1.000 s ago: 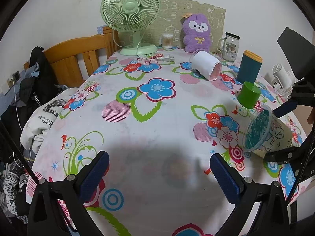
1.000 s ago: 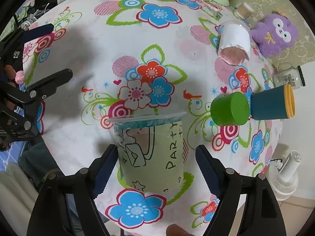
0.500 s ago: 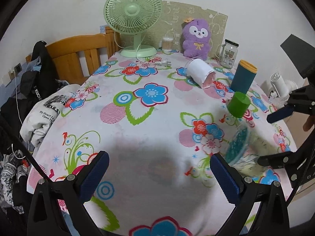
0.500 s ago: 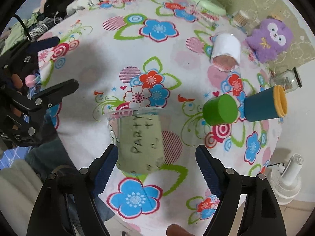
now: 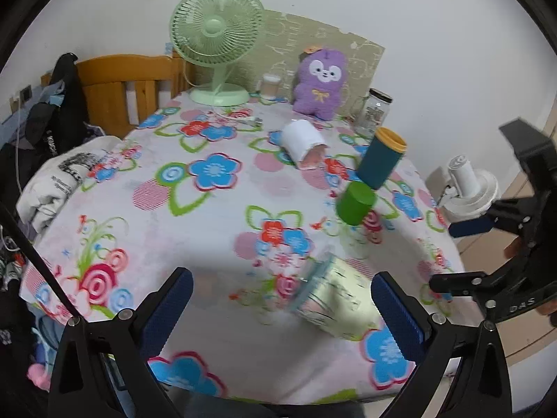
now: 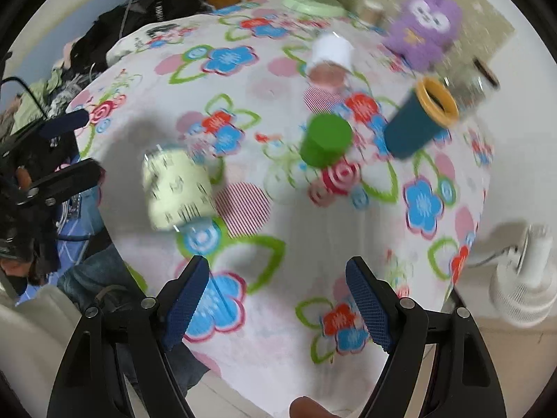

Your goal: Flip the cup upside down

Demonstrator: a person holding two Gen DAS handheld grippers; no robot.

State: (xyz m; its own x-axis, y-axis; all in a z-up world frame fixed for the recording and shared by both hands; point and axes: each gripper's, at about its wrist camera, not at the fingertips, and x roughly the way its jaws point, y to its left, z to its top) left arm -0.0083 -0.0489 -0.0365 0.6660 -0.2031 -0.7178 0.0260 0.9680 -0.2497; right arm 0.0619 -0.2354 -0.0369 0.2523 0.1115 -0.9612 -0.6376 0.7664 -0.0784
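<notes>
A clear plastic cup (image 5: 334,303) with black print and pale green inside stands upside down on the flowered tablecloth, near the table's front right; it is blurred. It also shows in the right wrist view (image 6: 177,188) at the left. My left gripper (image 5: 282,310) is open, its fingers either side of the cup's area but apart from it. My right gripper (image 6: 278,299) is open and empty, well back from the cup; it shows in the left wrist view (image 5: 463,254) at the right edge.
A green cup (image 5: 355,202) stands upside down, a teal cup with a yellow rim (image 5: 381,158) stands upright, and a white cup (image 5: 303,142) lies on its side. A green fan (image 5: 217,41), a purple plush toy (image 5: 320,83) and a glass jar (image 5: 376,111) stand at the back.
The right gripper let go of the printed cup and pulled back and away. The cup now stands mouth down on the table. Both cameras have drawn back from the table.
</notes>
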